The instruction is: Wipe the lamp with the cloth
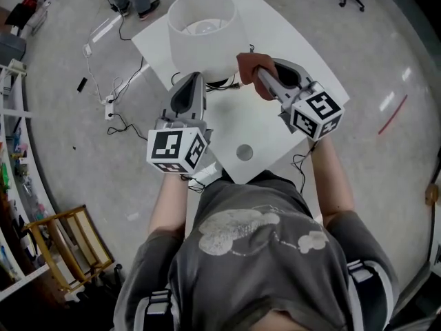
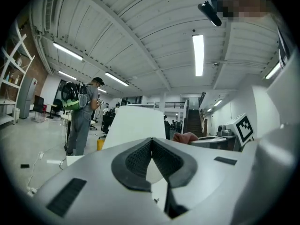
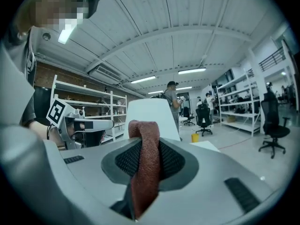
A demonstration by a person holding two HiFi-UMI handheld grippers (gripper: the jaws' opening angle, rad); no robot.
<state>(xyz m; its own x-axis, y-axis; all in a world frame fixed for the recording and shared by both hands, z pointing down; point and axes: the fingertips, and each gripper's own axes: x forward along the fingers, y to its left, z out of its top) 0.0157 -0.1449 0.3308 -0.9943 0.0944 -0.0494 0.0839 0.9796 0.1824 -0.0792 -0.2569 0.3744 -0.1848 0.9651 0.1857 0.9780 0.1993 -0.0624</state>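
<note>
Apparently just before wiping: pinching the cloth point(image 1: 249, 62) in the right gripper point(image 1: 258, 76) beside the lamp point(image 1: 203, 36), left gripper point(image 1: 194, 81) closed on nothing. Next: press cloth onto lamp.

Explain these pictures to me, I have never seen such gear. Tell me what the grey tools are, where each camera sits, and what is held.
There is no robot here: a person holds a hand-worked two-jaw gripper in each hand. The top-down picture comes from a camera on the person's head. The other two come from cameras riding on each gripper, looking along its jaws. On the white table stands a lamp with a white shade. The right gripper is shut on a reddish-brown cloth. The left gripper is shut and empty, pointing toward the lamp. The patterned cubes are part of the grippers.
</note>
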